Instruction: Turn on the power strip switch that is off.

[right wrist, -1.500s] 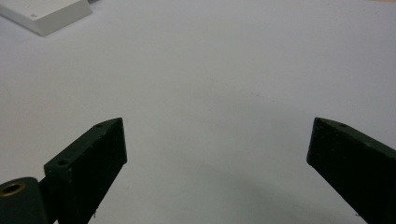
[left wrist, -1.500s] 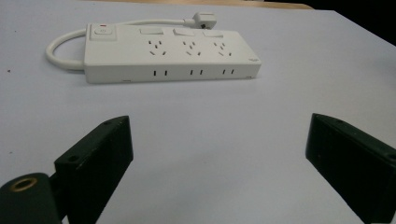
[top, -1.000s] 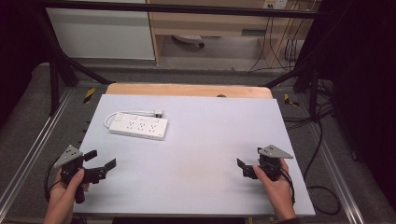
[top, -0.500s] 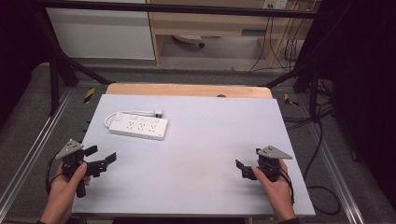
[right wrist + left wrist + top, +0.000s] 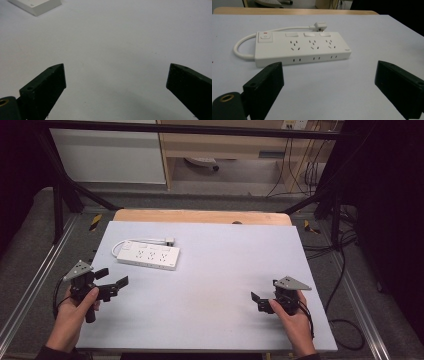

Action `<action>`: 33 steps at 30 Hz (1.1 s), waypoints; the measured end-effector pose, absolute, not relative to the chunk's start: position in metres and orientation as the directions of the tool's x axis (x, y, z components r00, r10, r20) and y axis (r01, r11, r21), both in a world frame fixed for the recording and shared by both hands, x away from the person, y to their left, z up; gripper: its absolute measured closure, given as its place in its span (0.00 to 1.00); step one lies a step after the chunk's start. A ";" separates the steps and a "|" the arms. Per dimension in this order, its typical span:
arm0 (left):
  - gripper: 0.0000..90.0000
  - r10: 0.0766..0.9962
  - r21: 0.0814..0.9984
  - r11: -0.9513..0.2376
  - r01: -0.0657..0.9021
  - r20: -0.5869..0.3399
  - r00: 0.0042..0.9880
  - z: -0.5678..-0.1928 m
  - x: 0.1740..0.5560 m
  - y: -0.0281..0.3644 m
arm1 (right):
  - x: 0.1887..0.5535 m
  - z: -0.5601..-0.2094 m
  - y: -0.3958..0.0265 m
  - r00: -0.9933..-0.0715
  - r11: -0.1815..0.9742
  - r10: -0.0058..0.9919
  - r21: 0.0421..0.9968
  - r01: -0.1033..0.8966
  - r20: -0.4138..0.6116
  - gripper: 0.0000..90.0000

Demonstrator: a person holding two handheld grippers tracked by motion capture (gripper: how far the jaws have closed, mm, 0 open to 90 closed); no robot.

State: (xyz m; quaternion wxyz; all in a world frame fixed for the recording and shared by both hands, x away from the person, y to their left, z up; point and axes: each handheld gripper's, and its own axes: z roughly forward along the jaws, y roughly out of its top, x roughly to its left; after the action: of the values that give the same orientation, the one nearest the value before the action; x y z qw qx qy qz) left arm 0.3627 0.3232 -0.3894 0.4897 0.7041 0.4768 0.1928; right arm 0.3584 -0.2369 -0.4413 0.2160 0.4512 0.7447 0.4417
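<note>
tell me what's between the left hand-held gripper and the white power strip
Nothing: the left gripper view shows bare pale table top between the open left hand-held gripper and the white rectangular plastic power strip.

Plastic strip, matt table

My power strip (image 5: 302, 48) looks smooth, slightly glossy white plastic; the table (image 5: 225, 285) at twelve o'clock shows wood.

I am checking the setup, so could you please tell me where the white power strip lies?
In the high view, the white power strip lies flat on the table's left rear part, just ahead of the open left gripper.
</note>
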 end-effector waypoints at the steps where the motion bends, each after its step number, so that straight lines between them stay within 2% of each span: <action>1: 0.10 0.860 0.873 -0.066 0.483 -0.196 0.471 -0.389 0.363 0.323 | 0.358 -0.441 -0.237 -0.499 0.203 0.863 0.853 0.481 0.077 0.03; 33: 0.09 0.850 0.895 -0.093 0.437 -0.157 0.502 -0.364 0.394 0.297 | 0.357 -0.440 -0.239 -0.499 0.196 0.863 0.857 0.477 0.080 0.03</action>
State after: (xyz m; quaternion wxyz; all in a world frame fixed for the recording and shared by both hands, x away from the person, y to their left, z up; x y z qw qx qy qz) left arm 0.3939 0.2970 -0.3639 0.4978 0.7095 0.4535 0.2076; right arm 0.3575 -0.2386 -0.4405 0.2166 0.4513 0.7425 0.4451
